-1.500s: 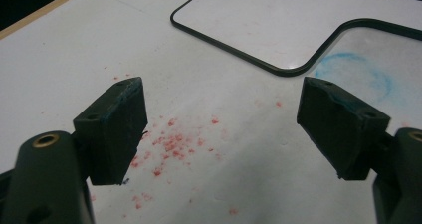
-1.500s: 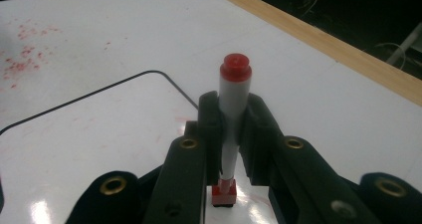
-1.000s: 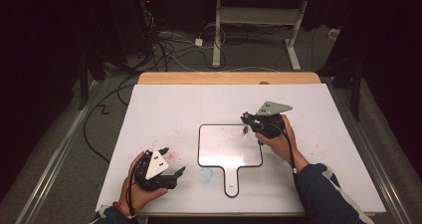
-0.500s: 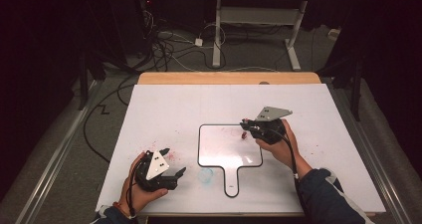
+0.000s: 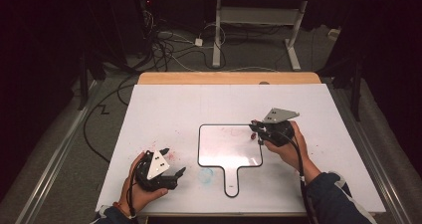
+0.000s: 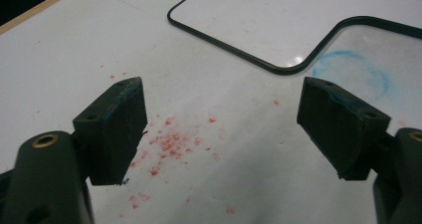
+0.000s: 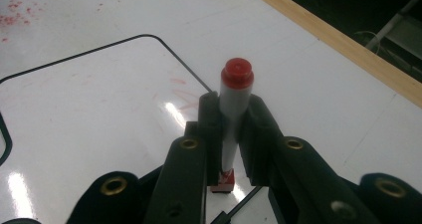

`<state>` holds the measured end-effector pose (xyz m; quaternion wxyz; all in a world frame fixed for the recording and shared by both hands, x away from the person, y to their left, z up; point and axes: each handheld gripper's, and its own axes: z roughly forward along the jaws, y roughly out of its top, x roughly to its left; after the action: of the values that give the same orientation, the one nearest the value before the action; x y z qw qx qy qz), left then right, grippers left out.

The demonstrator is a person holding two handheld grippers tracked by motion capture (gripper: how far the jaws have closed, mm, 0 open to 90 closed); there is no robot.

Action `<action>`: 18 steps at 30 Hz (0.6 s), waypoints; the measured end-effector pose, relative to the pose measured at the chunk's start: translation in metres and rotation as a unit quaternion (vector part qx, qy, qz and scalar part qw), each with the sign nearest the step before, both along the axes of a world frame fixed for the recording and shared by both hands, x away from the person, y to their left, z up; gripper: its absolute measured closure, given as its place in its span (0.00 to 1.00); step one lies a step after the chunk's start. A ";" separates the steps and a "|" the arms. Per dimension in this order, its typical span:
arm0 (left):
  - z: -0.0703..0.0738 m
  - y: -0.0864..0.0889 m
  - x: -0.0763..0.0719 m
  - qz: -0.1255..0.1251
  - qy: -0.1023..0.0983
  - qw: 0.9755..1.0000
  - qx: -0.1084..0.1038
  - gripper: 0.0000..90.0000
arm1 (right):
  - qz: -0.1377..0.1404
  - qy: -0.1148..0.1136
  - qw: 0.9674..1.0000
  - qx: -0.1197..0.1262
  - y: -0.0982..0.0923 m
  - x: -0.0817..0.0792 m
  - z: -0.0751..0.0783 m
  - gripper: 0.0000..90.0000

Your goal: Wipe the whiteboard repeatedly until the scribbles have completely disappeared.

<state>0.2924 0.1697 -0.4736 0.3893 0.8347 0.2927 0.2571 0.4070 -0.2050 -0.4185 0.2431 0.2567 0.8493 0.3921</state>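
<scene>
From the high view I see the white table (image 5: 174,114) taking up the middle of the frame, with a strip of wood along its far edge. On it, just right of centre, lies the small whiteboard (image 5: 229,147), a rounded white panel with a dark rim and a short handle that points toward the bottom of the frame.

My right gripper (image 5: 259,132) sits at the whiteboard's upper right corner, right of centre in the frame. In the right gripper view its jaws are clenched on the red marker (image 7: 233,115), which stands up between the pads with its red cap at the top (faint red strokes show on the board just beyond it). The marker's lower end shows below the pads, over the board; I cannot tell whether it touches.

My left gripper (image 5: 171,162) rests at the lower left of the high view, well apart from the whiteboard's left edge. In the left gripper view its jaws stand wide and released, nothing between them, above a scatter of red specks (image 6: 171,143) on the table, with a pale blue smudge (image 6: 356,72) at the upper right beside the whiteboard's handle.
</scene>
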 end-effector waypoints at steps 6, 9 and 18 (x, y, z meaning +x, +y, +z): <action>0.000 -0.001 0.000 -0.002 -0.002 1.000 0.002 0.21 | 0.038 0.008 0.999 0.038 0.009 -0.006 -0.005 0.90; 0.000 0.000 0.000 -0.001 -0.002 1.000 0.001 0.21 | 0.031 0.002 0.999 0.023 0.010 -0.005 -0.004 0.90; 0.000 0.000 0.000 -0.002 -0.001 1.000 0.000 0.21 | -0.014 -0.051 0.998 -0.017 -0.005 0.013 -0.007 0.90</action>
<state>0.2926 0.1696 -0.4733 0.3897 0.8351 0.2907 0.2575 0.4198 -0.2095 -0.4251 0.2963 0.2440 0.8385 0.3868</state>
